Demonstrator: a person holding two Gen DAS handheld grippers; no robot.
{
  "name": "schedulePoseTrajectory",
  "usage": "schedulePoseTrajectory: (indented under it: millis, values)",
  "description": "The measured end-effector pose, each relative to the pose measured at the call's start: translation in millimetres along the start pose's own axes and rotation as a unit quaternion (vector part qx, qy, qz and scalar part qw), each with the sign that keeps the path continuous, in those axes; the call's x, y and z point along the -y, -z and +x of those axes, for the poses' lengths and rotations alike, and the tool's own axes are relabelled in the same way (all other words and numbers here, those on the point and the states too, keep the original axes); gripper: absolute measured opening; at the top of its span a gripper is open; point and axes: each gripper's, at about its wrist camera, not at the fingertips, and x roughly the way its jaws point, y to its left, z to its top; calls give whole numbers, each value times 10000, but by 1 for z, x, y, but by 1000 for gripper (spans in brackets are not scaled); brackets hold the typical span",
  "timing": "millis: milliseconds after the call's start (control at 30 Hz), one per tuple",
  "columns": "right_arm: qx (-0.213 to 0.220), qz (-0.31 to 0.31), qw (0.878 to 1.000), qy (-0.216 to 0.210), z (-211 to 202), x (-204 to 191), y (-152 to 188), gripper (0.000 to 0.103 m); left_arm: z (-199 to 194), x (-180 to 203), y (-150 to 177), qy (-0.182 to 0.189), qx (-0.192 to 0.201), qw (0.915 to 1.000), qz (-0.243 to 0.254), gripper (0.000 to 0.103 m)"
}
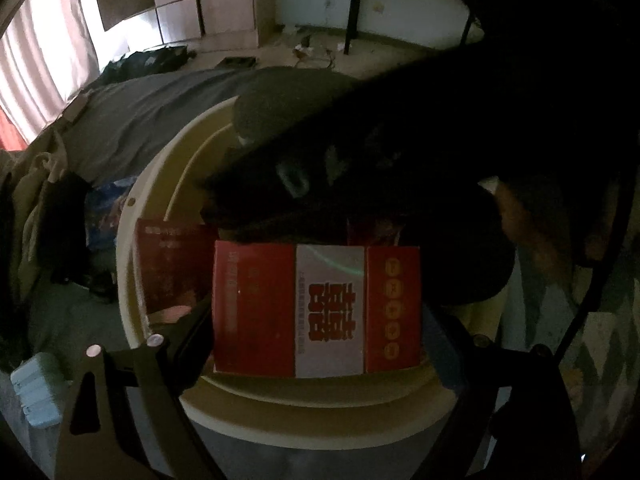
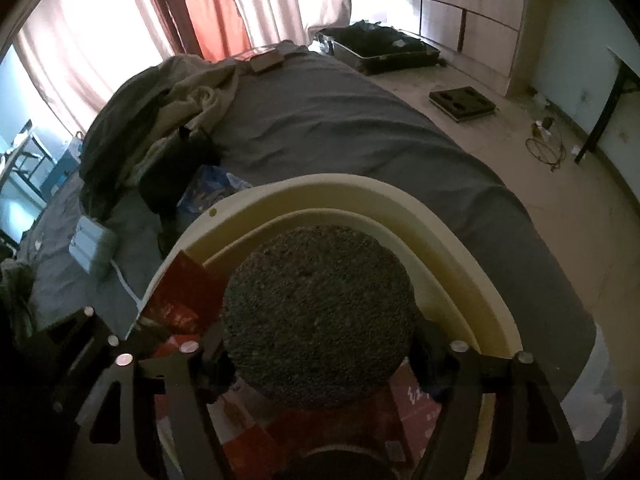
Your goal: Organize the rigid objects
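Observation:
My left gripper (image 1: 320, 344) is shut on a red and white box (image 1: 316, 308) and holds it over a cream plastic tub (image 1: 132, 264) on the bed. Other red boxes (image 1: 168, 268) lie inside the tub. My right gripper (image 2: 320, 360) is shut on a dark microphone with a round grey foam head (image 2: 318, 312), held over the same tub (image 2: 472, 280). In the left wrist view the microphone (image 1: 304, 136) and the right gripper cross above the box and hide the tub's far side.
The tub sits on a bed with a grey sheet (image 2: 340, 120). Crumpled bedding and dark clothes (image 2: 160, 120) lie at the left. A pale blue box (image 2: 90, 244) lies beside the tub. An open suitcase (image 2: 380, 48) and a black foam tray (image 2: 462, 104) lie on the floor.

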Motion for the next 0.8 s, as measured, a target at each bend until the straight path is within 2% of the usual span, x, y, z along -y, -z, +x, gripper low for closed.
schedulePoseTrajectory:
  millis: [33,100,233,367,467,533,600,667,800]
  values:
    - [162,-22,9999,-31,-8,0,0,103,-2,-1,2,43,54,10000,-37,103]
    - [374,-49,9993,-47,-21,1,-1,103,-7,-1,5,72,144,9999,-30,103]
    - [496,154,9984,-215,-47,11,3,103,-25,-4,9,50,359,9993,-73,103]
    - [1017,353,9937,-306,-96,26,24,103,-55,2,18,-7,678,9976,-156,103]
    - [1507,313,9878,-227,-133,36,66,103,-70,16,42,210,965,9944,-381,103]
    - [1602,-14,9870,-110,-144,39,112,103,-70,29,60,160,1071,9933,-411,103]
    - [1446,-276,9891,81,-140,36,159,103,-67,50,87,-61,1154,9922,-459,103]
    - [1126,-356,9929,114,-124,33,203,103,-54,68,114,-447,1062,9911,-662,103]
    - [604,-364,9969,359,-84,23,268,103,-25,83,138,-683,777,9896,-1002,103]
